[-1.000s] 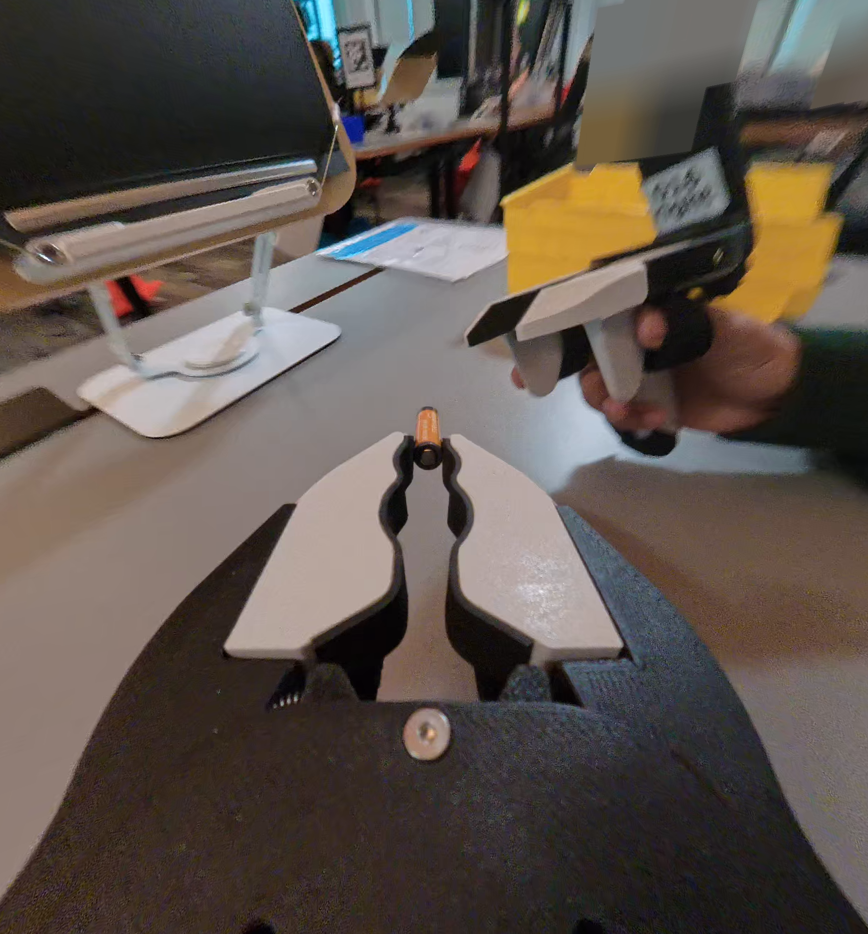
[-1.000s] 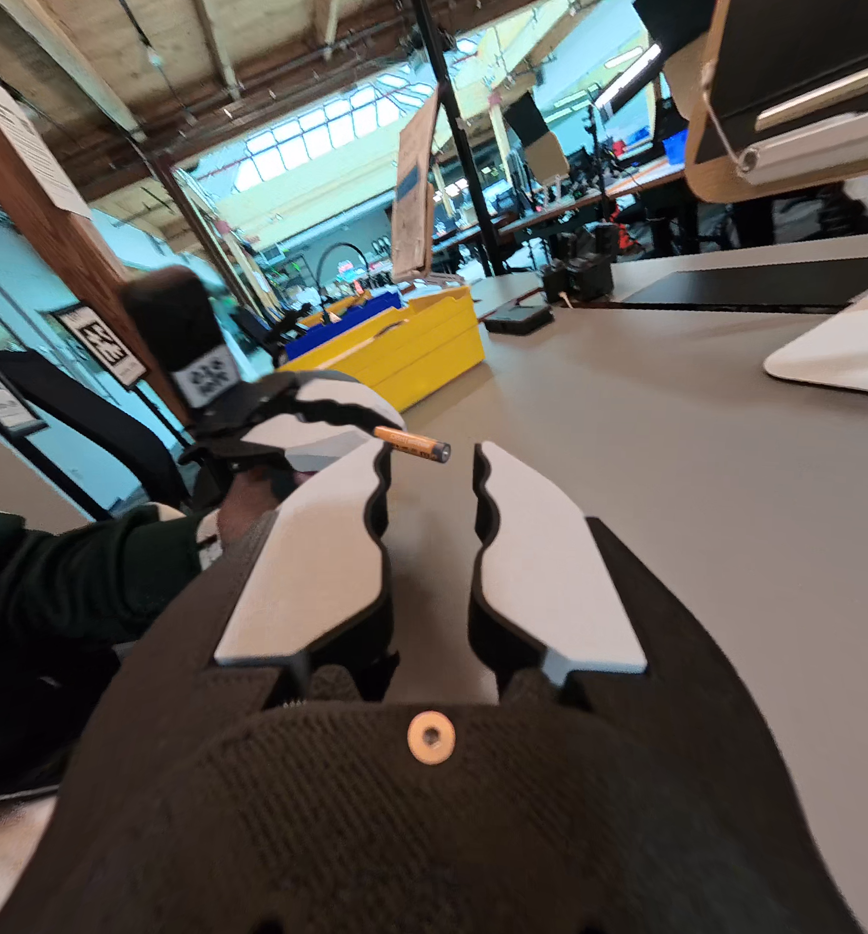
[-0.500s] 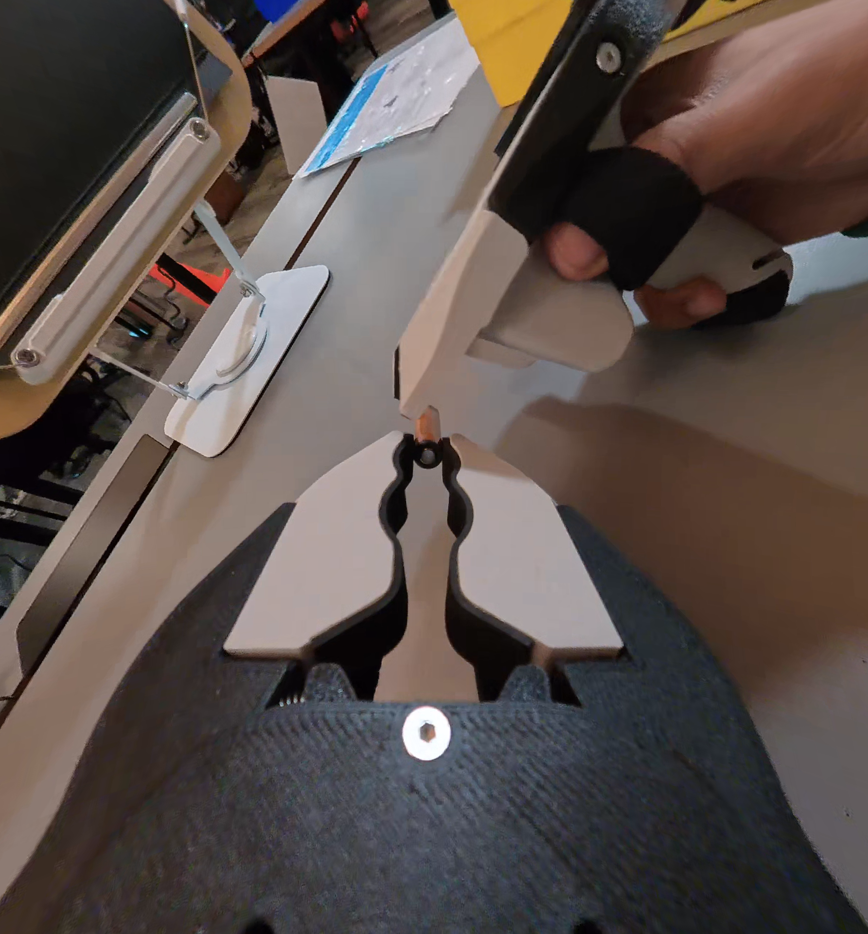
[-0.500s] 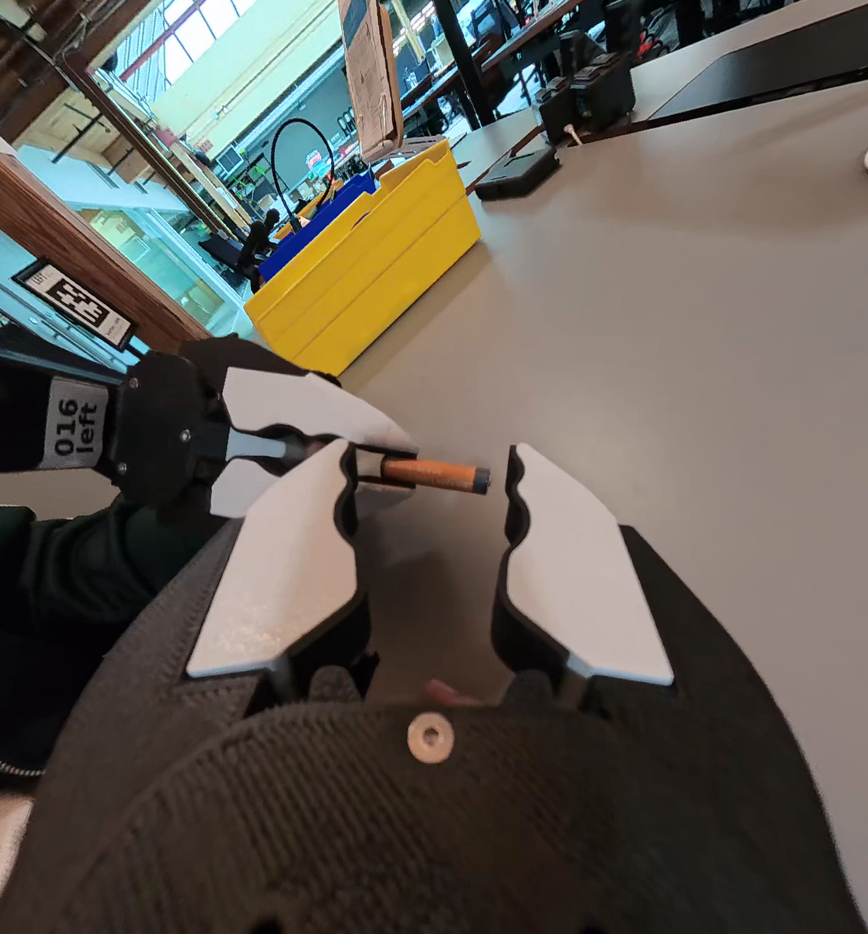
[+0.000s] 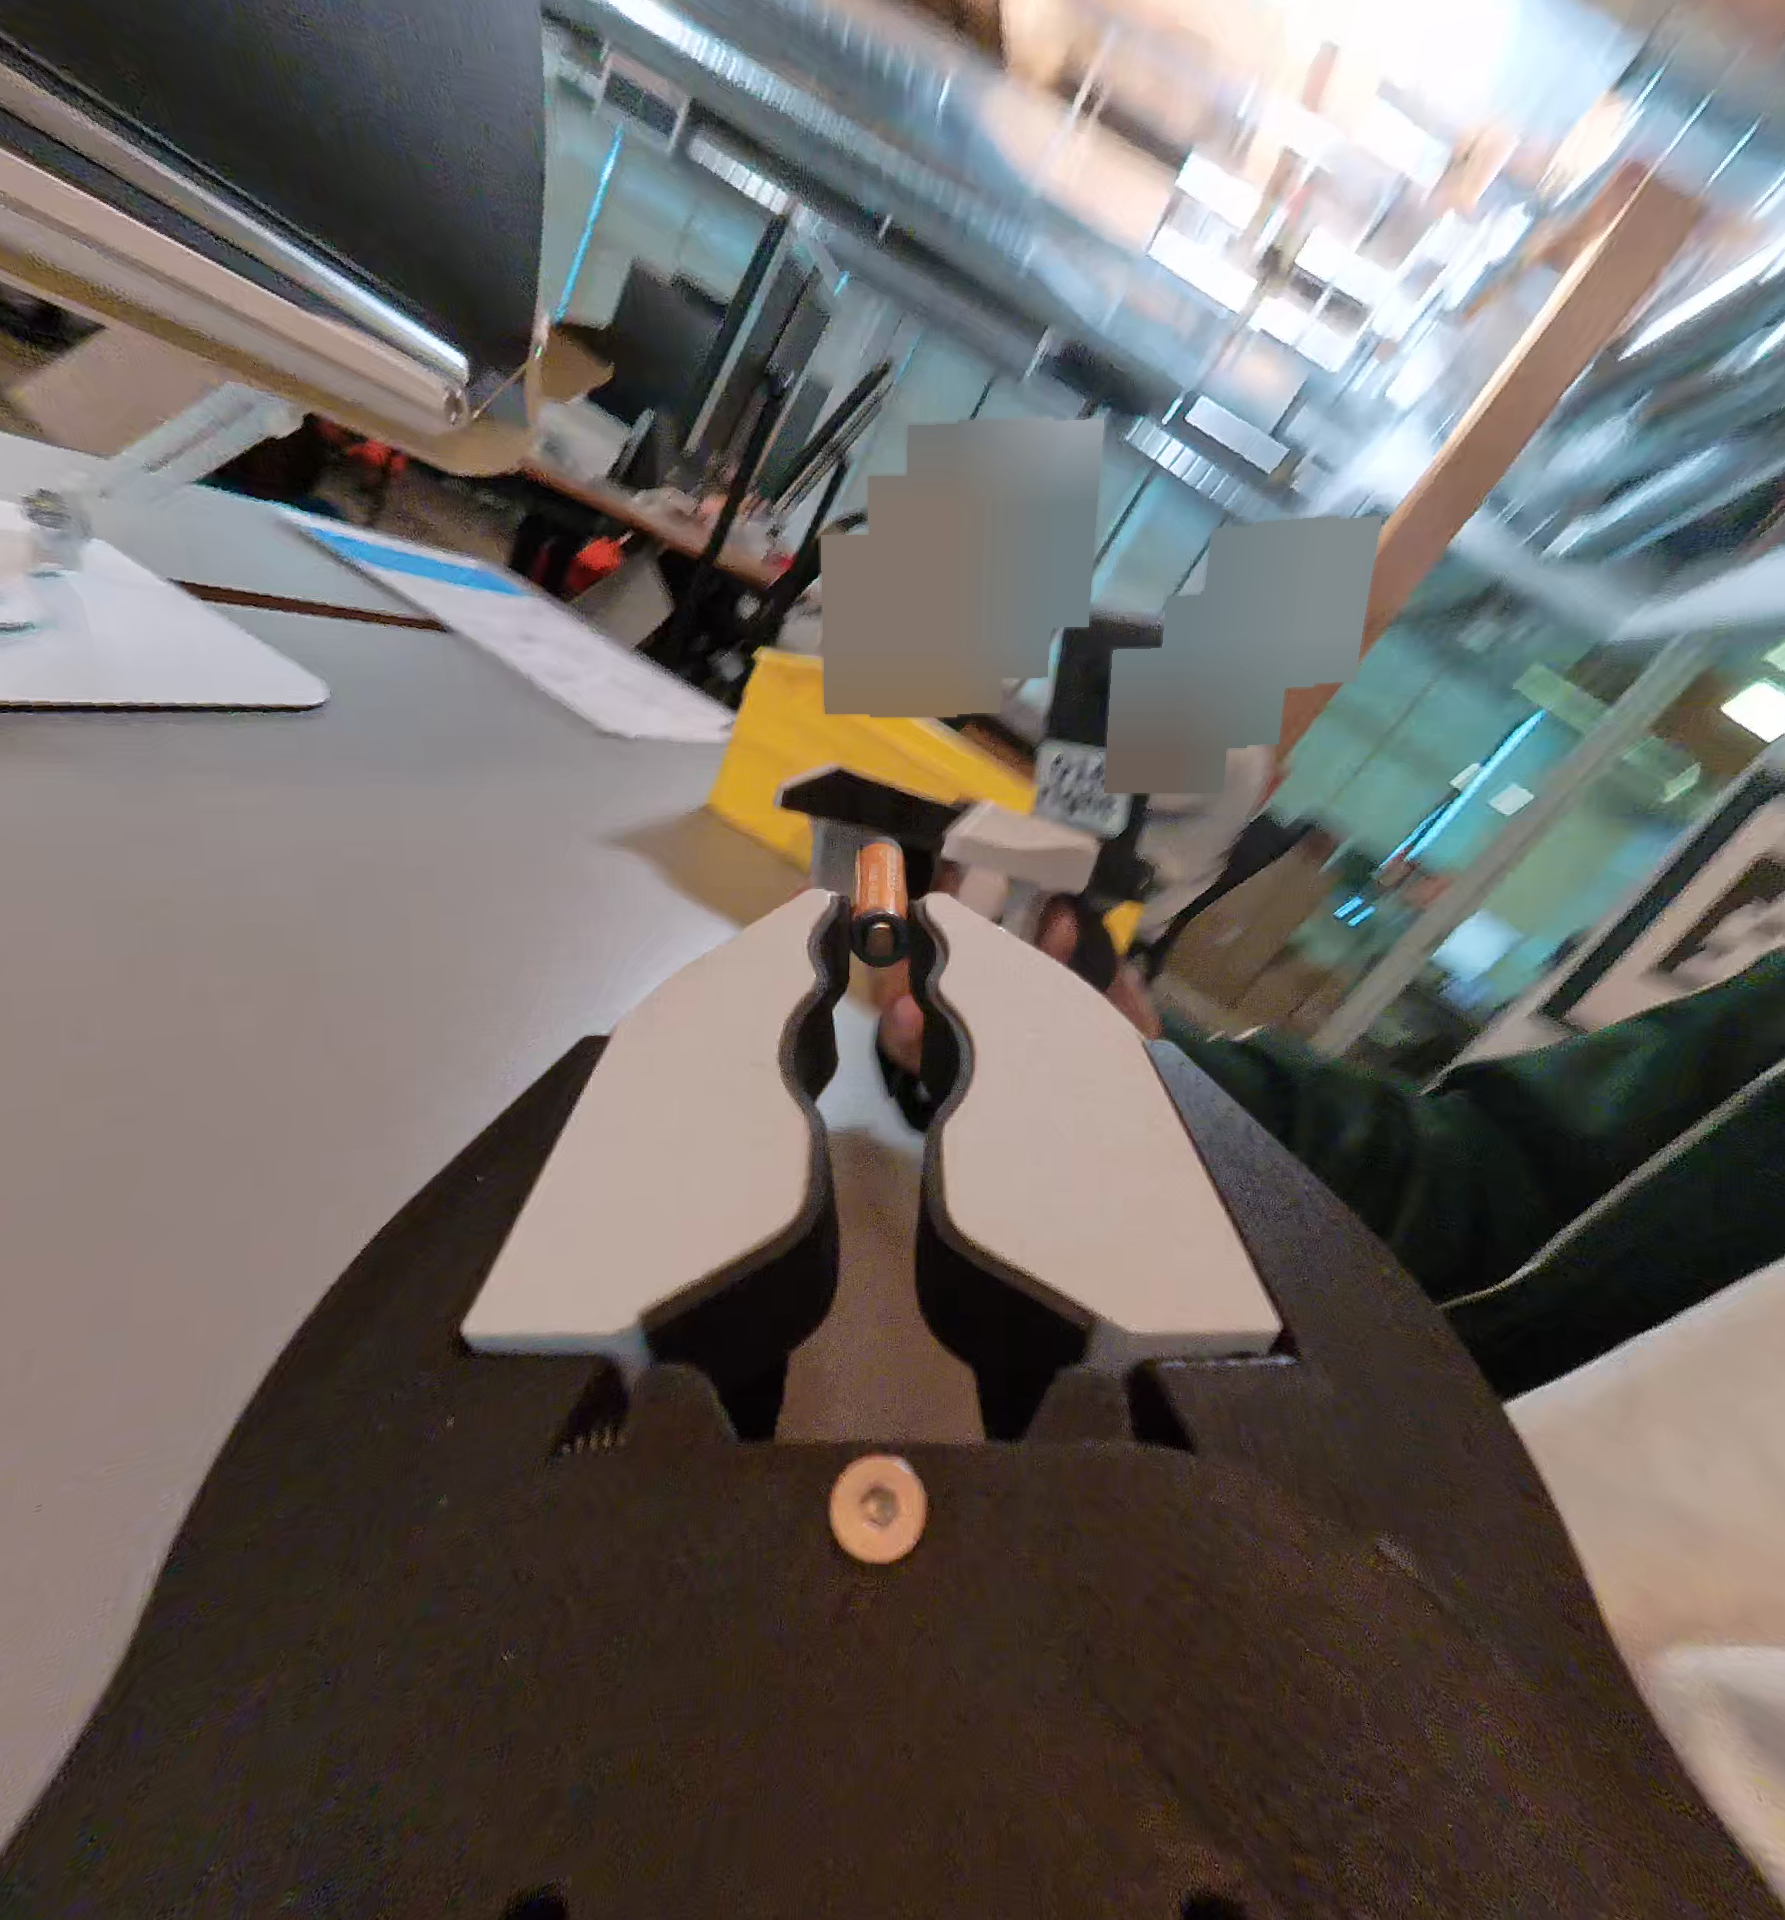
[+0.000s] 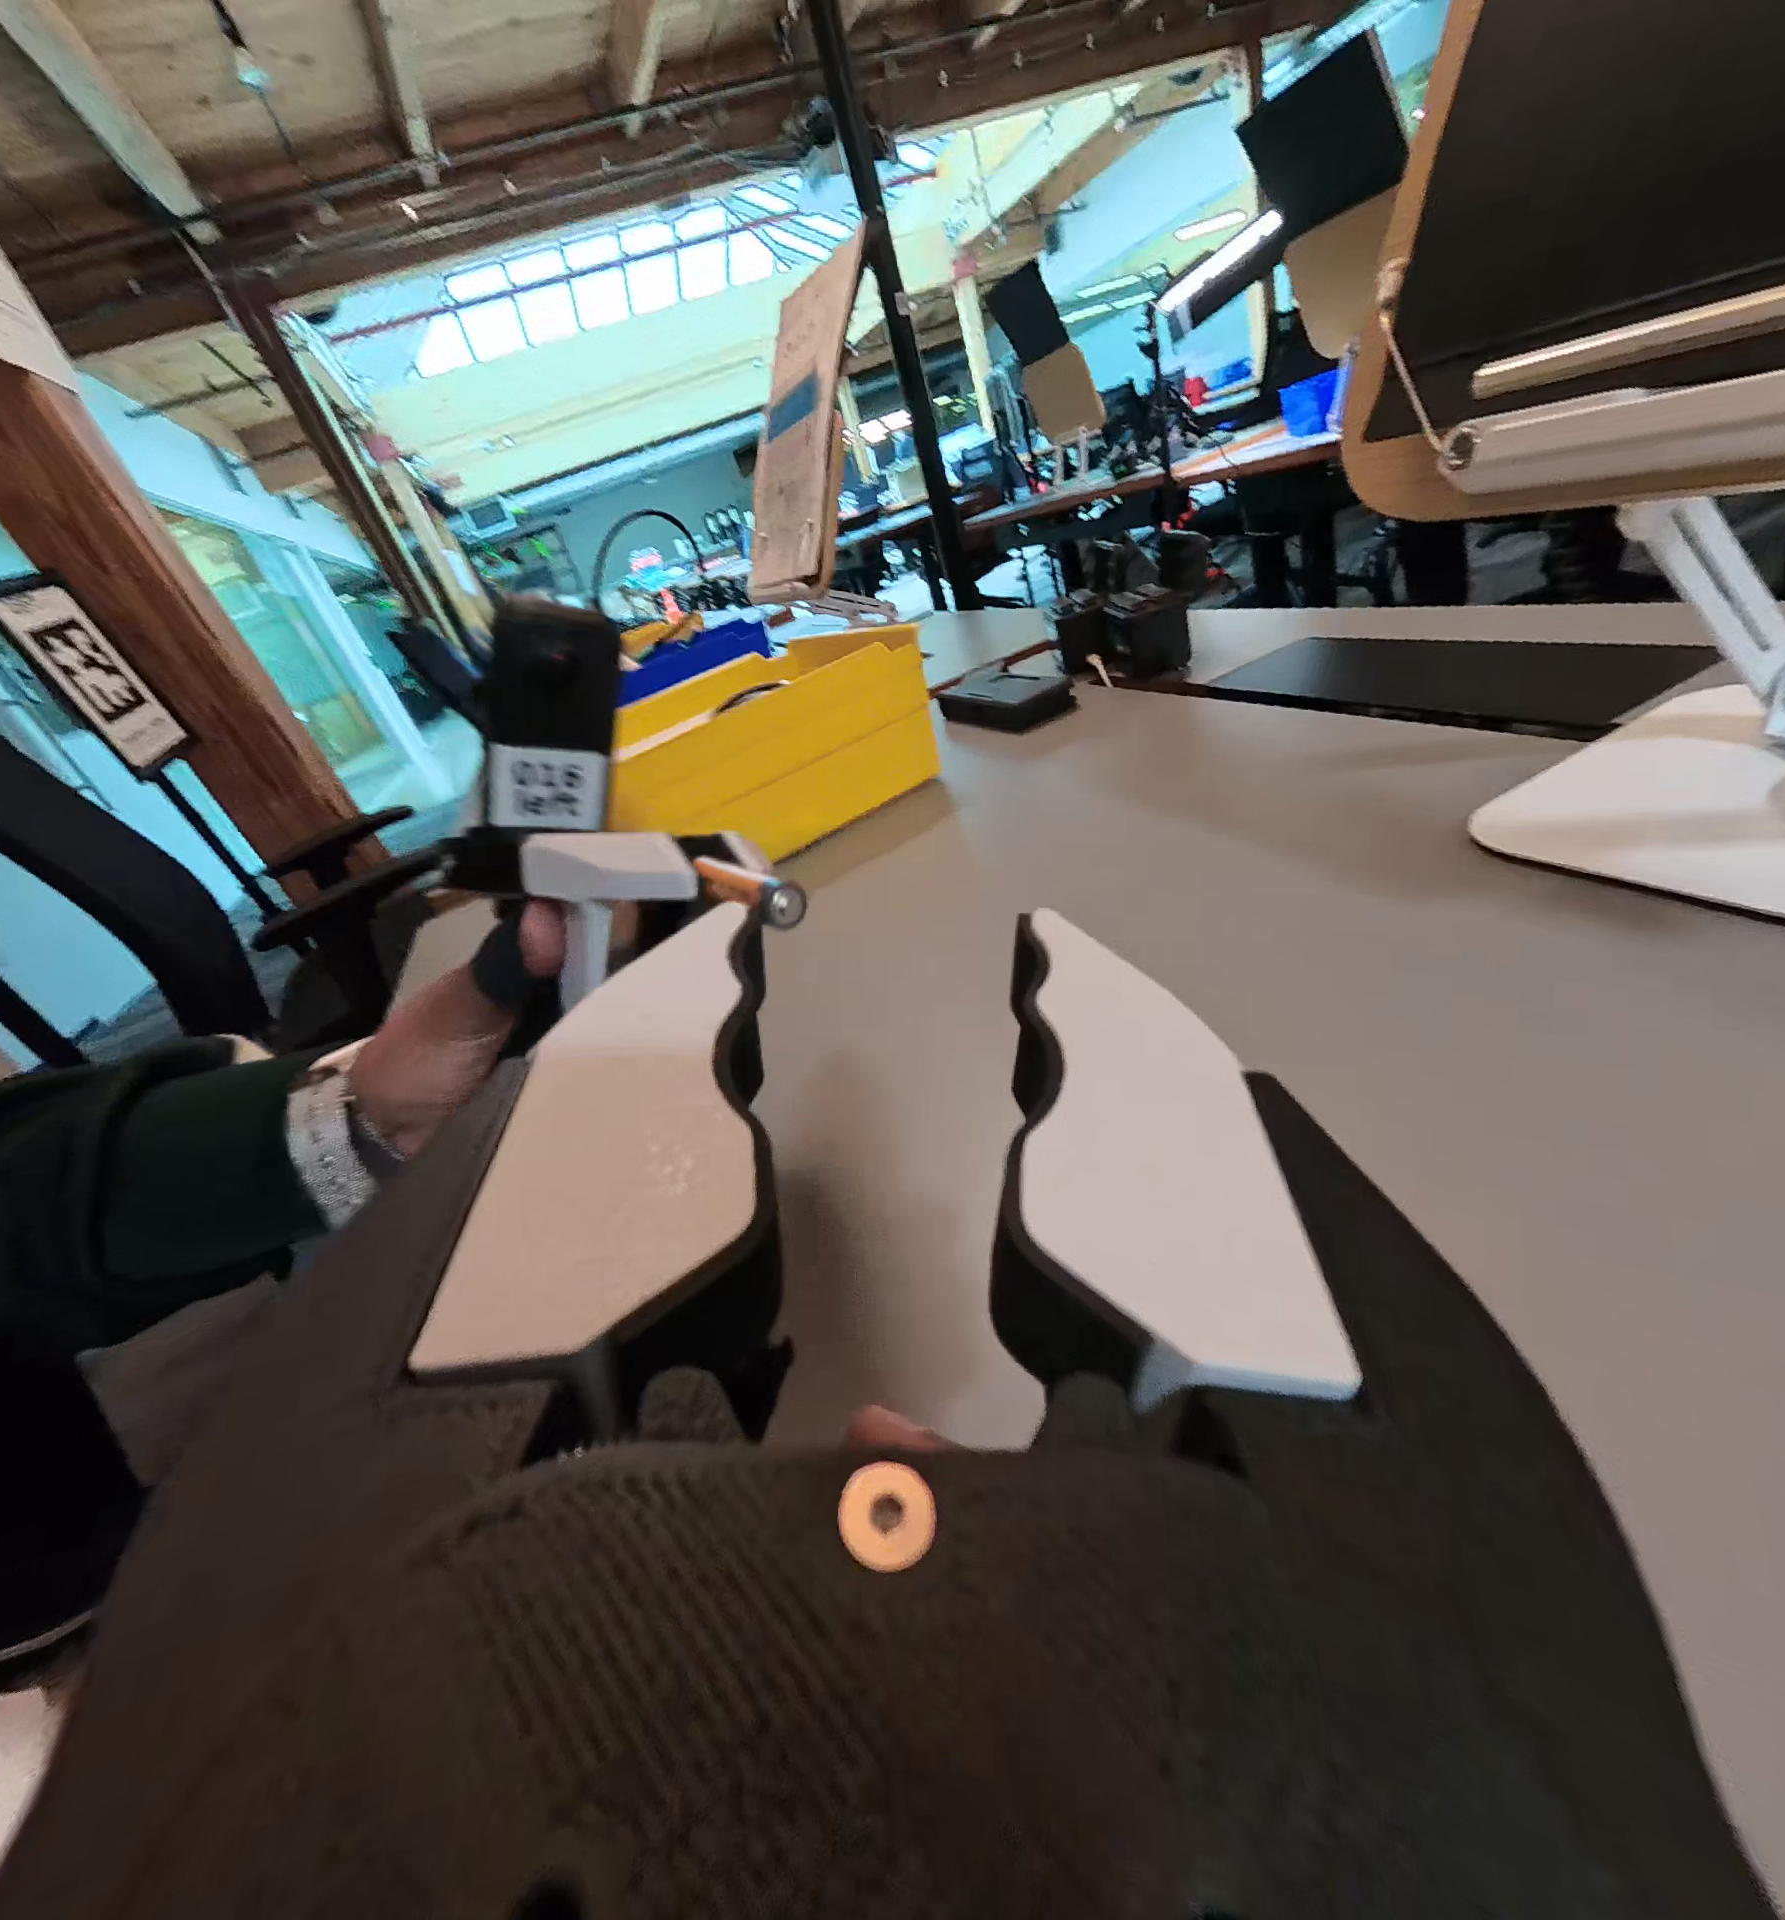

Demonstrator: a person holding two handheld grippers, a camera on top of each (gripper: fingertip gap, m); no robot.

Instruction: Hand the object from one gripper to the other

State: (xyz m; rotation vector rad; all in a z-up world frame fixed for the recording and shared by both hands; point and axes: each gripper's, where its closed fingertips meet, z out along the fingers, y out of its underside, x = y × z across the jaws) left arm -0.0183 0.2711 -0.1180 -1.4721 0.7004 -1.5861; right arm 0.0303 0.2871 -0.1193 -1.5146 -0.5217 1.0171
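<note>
between the tips of the left gripper [image 5: 879, 928] sits the battery [image 5: 879, 902], a small copper-orange cylinder with a dark end band, pinched at its dark end so that most of its length juts forward past the pale fingers [image 5: 680, 1132]. in the right wrist view it pokes out of that same gripper with its shiny metal end cap toward the camera, tilted slightly down. the right gripper [image 6: 886, 925] stands with its jaws wide apart and nothing between them; the battery [image 6: 758, 891] hangs just above and beside the tip of its left finger, outside the gap

half a second ago the battery lay level across the right gripper's open mouth, with the two tools nose to nose; now the tools have drawn apart and the right one has swung away, so the yellow bin [image 6: 794, 727] and the grey table [image 6: 1283, 935] show ahead of it. a second ago the right jaws were narrower than they are now. my reading is that the pass has not taken place: the left tool keeps the battery and the right has not closed on it

the grip on the battery looks shallow, only at one end, so it could pivot or slip. the left view is smeared with motion, so finer detail is hard to tell
</note>
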